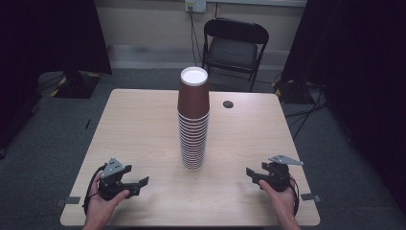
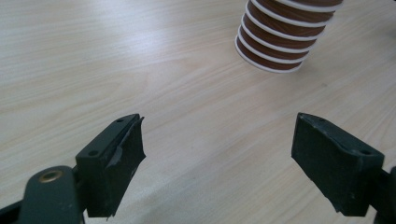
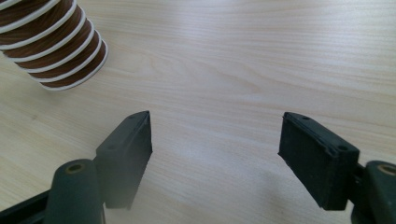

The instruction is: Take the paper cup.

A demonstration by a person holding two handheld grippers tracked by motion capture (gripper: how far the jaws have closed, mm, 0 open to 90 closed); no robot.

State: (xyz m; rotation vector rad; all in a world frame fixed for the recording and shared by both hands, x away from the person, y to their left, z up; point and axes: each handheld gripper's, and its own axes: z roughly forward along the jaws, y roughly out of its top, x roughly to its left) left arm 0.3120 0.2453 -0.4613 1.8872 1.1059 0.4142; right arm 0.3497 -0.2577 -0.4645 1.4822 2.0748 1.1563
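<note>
While I held both tools low over the near edge of the table:

Left gripper (image 1: 140, 182): jaws stood wide apart over bare wood, nothing between them, nothing touched; seen likewise in my left gripper view (image 2: 217, 154).

Right gripper (image 1: 251, 173): jaws also gaped in its own view (image 3: 215, 154), empty, pads clear of everything.

Cup stack (image 1: 193, 120): a tall tower of brown paper cups with white rims, nested mouth-down, stood upright at the middle of the table (image 1: 143, 124), between my two tools and well apart from both.

Stack contents: cups inside cups; the topmost showed its white bottom upward.

Stack in left gripper view (image 2: 285, 37): upper right, lower rims on the wood.

Stack in right gripper view (image 3: 51, 44): upper left.

Beyond the table: a black folding chair (image 1: 234, 48).
</note>
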